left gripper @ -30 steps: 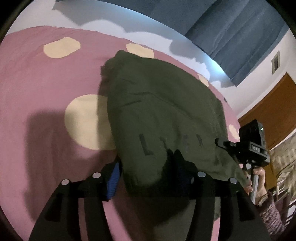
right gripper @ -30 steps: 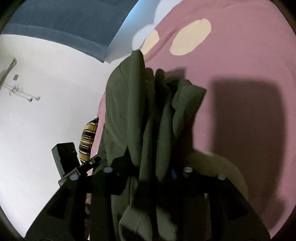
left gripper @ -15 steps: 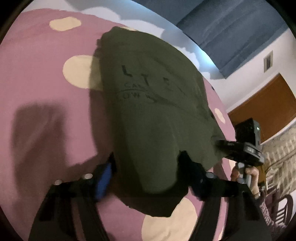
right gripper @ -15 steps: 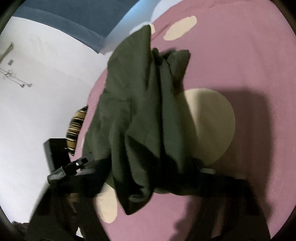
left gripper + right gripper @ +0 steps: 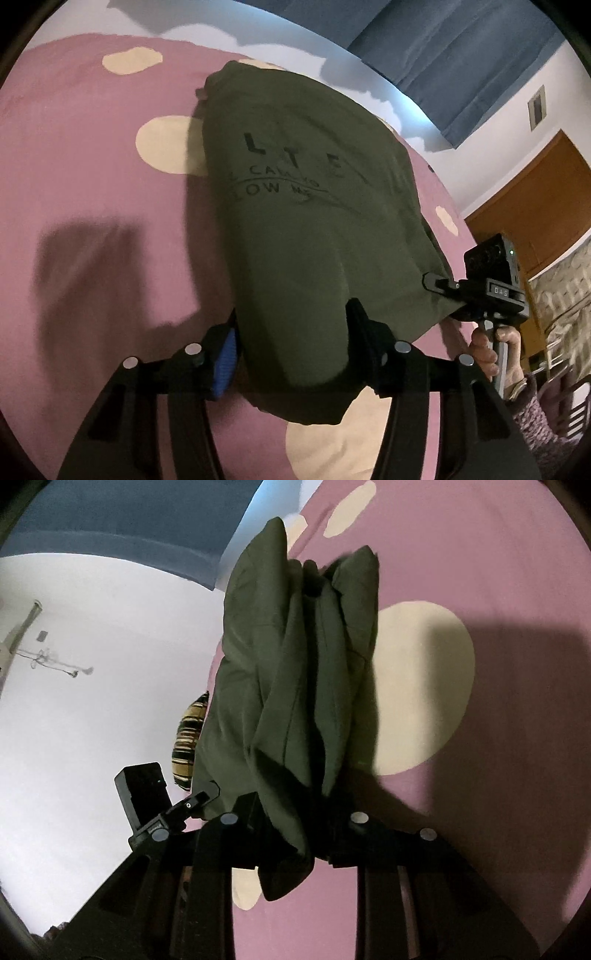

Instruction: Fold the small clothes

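I've got the green shirt (image 5: 306, 236) up off the bed (image 5: 92, 206), hanging in the air above the pink cover w/ cream dots. My left gripper (image 5: 291, 354) is pinched on one part of its top edge, fabric bunched between the fingers; my right gripper (image 5: 295, 823) is clamped on another part of that edge, seen from the left cam just right of the shirt. So both are holding cloth, neither is free.

Progress, as I judge it: early to mid. From the left the shirt hangs fairly flat, print side facing me. From the right it's gathered in long vertical pleats w/ a sleeve or flap sticking out, so prob. no clean fold set yet. Nothing of it lies on the bed.

Left to do: lay it flat on the bed, tuck sleeves in, fold across, smooth. Can't tell if other clothes wait; none in view.
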Demonstrator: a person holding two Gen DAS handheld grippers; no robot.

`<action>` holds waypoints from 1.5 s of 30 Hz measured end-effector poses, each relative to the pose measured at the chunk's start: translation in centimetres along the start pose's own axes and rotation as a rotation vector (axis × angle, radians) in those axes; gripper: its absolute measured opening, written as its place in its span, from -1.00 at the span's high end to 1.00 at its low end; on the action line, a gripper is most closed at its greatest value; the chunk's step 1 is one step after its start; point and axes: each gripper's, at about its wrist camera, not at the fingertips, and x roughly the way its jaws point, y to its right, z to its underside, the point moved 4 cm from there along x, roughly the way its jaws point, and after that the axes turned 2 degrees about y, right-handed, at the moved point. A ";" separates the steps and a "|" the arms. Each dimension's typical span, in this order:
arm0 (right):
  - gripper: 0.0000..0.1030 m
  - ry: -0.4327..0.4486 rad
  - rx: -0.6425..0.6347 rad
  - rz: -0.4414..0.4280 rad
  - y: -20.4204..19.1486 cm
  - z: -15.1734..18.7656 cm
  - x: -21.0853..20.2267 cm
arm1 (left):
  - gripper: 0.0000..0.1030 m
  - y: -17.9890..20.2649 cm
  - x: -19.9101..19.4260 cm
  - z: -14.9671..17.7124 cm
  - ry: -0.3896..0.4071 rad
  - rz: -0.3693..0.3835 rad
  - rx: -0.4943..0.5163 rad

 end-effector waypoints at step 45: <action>-0.71 0.240 -0.342 0.674 -5.7 11.8 -2.5 | -0.69 4.4 -8.0 7.1 0.277 -0.538 0.074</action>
